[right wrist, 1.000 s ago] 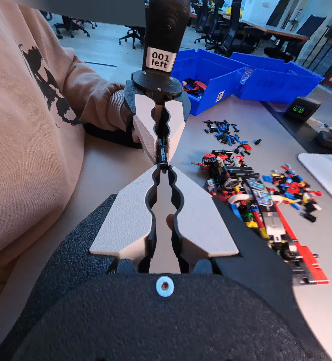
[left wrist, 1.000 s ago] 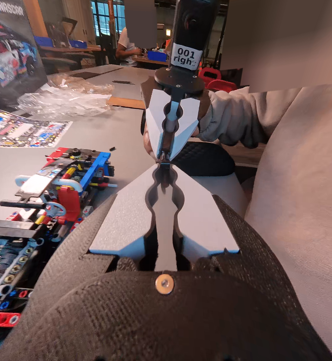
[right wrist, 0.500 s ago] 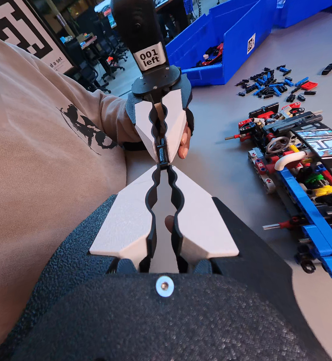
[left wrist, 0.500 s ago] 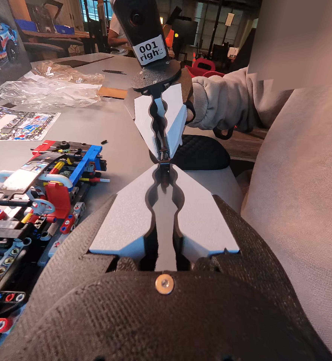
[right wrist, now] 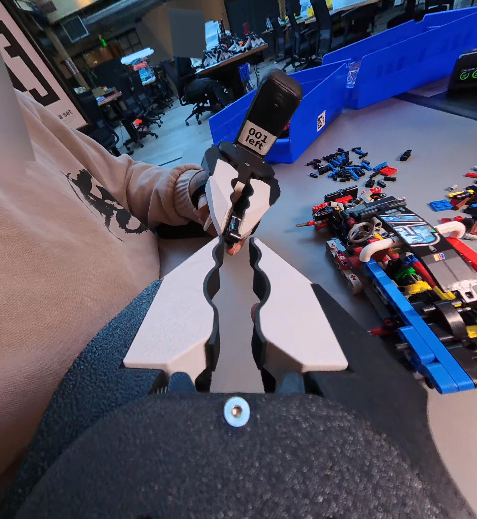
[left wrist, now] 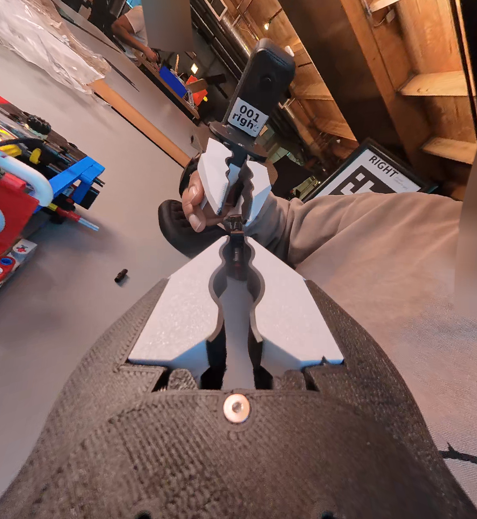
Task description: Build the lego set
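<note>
The lego car (right wrist: 400, 252) lay half built on the table (right wrist: 296, 202), its long axis running slantwise from the loose parts (right wrist: 341, 168) beyond it back toward us; we could not tell which end was the nose. Beside the car, on the person's side and held off the table, the left gripper (left wrist: 236, 240) was pinching a small black part (left wrist: 235, 252). The part's long axis lay along that gripper's fingers, and its free end stuck out past the tips, pointing at the right gripper (right wrist: 236, 240). That one stood spread, its jaws apart with nothing between them; the part's end was just at its left fingertip (right wrist: 221, 243), and we could not tell if the two touched. We judged the step to be a small sub-assembly or a hand-over in the air, not yet a fit onto the car. The next move likely called for the right gripper to line up squarely on the free end and close without twisting the part, or for the left to carry it across to the car. One black pin (left wrist: 120, 275) lay loose on the table near the car.
</note>
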{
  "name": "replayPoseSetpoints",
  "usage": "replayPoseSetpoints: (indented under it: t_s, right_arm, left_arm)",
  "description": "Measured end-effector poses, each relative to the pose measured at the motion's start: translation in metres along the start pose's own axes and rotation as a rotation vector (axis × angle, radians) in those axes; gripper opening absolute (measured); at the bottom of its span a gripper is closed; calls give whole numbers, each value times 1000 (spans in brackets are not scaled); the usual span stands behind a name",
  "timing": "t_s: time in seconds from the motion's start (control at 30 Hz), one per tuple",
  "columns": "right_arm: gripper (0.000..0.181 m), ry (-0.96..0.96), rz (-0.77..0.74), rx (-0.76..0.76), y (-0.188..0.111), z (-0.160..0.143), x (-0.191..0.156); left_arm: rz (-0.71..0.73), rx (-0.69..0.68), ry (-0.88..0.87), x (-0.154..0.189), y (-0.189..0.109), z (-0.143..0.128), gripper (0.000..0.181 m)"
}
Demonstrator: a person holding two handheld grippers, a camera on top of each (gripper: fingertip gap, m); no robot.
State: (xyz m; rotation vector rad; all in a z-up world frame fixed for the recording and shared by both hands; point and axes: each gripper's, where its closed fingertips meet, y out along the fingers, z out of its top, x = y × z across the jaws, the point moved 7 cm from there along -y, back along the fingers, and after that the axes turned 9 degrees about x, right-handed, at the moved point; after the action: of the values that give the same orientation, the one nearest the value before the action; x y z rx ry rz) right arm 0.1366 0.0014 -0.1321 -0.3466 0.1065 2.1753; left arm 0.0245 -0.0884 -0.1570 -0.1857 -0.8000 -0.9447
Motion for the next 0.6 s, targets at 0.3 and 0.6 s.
replayPoseSetpoints:
  t_s: [0.3, 0.6]
  right_arm:
    - [8, -91, 12, -81, 7, -6, -7]
    - [7, 100, 12, -39, 6, -11, -3]
  left_arm:
    - [-12, -29, -62, -1, 2, -6, 4]
    - [14, -36, -15, -2, 1, -5, 5]
